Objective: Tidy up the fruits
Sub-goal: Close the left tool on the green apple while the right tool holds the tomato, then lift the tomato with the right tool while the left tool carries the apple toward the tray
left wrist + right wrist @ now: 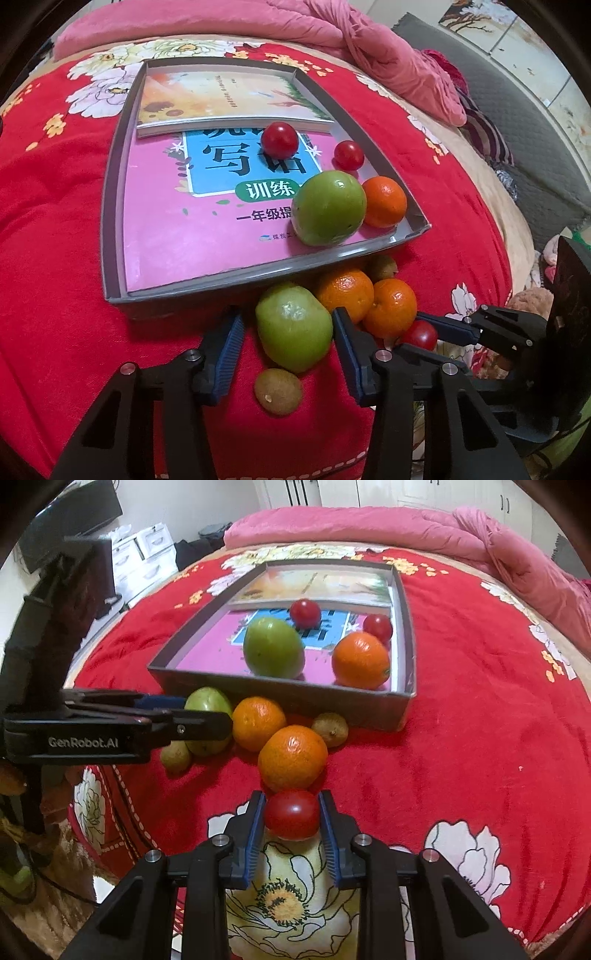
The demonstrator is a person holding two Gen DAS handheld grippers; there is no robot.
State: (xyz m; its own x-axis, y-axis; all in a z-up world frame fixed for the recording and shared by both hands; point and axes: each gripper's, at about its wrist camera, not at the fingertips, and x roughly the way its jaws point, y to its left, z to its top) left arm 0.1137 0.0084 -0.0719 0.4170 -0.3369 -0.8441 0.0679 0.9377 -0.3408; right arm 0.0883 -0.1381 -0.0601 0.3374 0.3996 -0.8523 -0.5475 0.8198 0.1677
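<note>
Both grippers work a fruit pile on the red floral blanket (461, 738), just outside the near wall of the grey tray (110, 206), so each fruit only needs a short lift over the rim.

Left gripper (288, 332): jaws wide, straddling the loose green apple (293, 326). The right pad looks at or near the skin, with a gap on the left, so judged as not yet clamped.

Right gripper (291, 827): jaws narrowed onto the loose tomato (291, 814), pads at both flanks, looks gripped. It is probably taken first because it sits at the pile's outer edge, at 6 o'clock of the near orange (291, 757).

Second loose orange (258, 723) lies at 10 o'clock of the near one. One kiwi (277, 391) sits at 6 o'clock of the loose apple, another kiwi (330, 729) against the tray wall.

Already in the tray, resting on the books (192, 229) lining it: tray apple (328, 206), tray orange (384, 201) at its 3 o'clock, big tomato (279, 139) at 12, small tomato (349, 155) at 1. They crowd the right corner, perhaps because the tray tilts on the soft bed.

Hard to tell:
- whether the gripped tomato is off the blanket
- the loose apple is half hidden by the left gripper in the right wrist view
- the person is out of frame
- the book text is partly covered by fruit
</note>
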